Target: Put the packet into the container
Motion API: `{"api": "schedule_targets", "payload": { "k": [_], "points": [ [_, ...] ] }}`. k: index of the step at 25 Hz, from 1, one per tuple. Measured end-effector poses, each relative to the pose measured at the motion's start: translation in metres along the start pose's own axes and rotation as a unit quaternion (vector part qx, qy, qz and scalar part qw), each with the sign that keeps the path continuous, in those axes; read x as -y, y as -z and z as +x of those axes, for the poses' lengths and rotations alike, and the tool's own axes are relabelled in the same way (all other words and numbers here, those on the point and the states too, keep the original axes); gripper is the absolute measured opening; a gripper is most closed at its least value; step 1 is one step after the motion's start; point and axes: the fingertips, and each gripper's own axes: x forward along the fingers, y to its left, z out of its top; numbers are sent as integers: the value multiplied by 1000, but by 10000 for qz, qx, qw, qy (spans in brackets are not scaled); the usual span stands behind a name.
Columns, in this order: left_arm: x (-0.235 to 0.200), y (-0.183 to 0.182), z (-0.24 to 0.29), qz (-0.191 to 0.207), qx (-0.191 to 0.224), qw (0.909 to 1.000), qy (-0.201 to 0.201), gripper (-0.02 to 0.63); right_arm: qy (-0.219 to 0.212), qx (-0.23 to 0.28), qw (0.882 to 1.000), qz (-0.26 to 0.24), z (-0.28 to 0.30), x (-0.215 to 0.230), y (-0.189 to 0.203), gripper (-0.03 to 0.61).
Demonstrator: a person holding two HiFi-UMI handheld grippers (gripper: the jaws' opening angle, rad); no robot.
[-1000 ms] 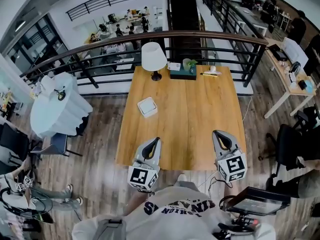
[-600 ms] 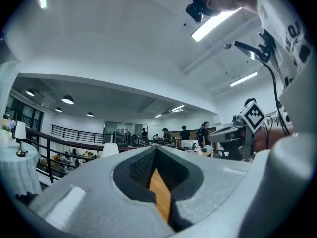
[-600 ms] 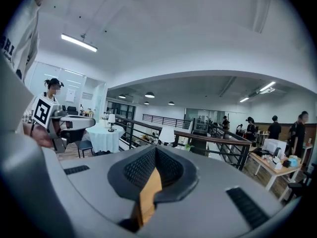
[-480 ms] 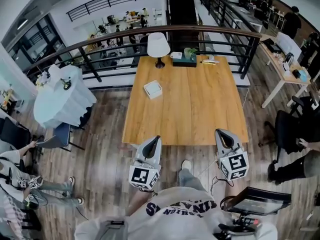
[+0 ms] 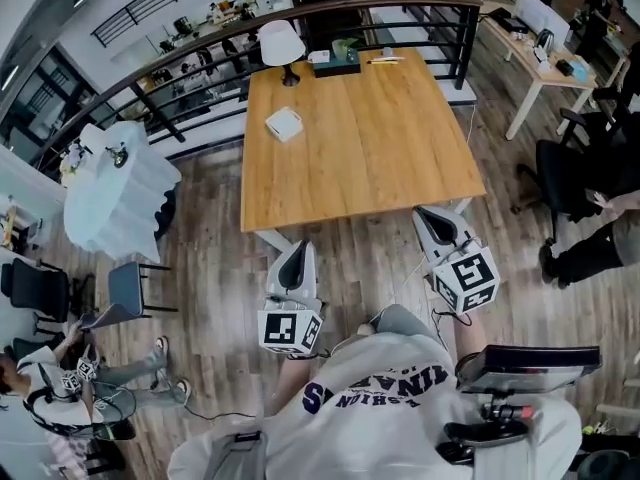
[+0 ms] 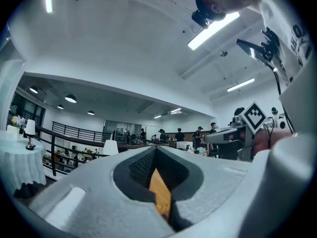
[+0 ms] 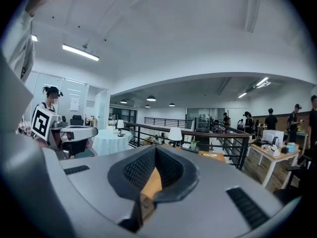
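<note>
Both grippers had drawn back from the wooden table [image 5: 360,143] and hung over the floor short of its near edge; the left gripper [image 5: 299,250] and right gripper [image 5: 428,216] were each clenched on nothing; well ahead, a white square container [image 5: 284,124] sat on the table's left side near the lamp [image 5: 280,40]; its contents, and the packet, were too small to tell.

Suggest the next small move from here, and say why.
Probably step forward to the wooden table: the left gripper and right gripper, both shut and empty, hang short of its near edge, and the white square item lies far across it.
</note>
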Motion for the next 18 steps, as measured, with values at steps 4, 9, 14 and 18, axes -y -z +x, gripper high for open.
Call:
{"api": "schedule_targets", "payload": {
  "k": [4,9,14,18],
  "points": [
    [8,0,-11,-34,-31,9997,-254,-2,-174,-52,9998,-51,-12,-10,7,6],
    [35,-4,-21,-55,-106,9996,-241,-2,-193,54,9997,-142,-31,-9,-4,6],
    [47,-2,-22,7,-143,9995,-295,-2,-203,91,9997,-98,-31,2,-1,6],
    [45,-3,-23,23,-118,9995,-295,-2,-176,161,9996,-155,-29,3,-6,6]
  ]
}}
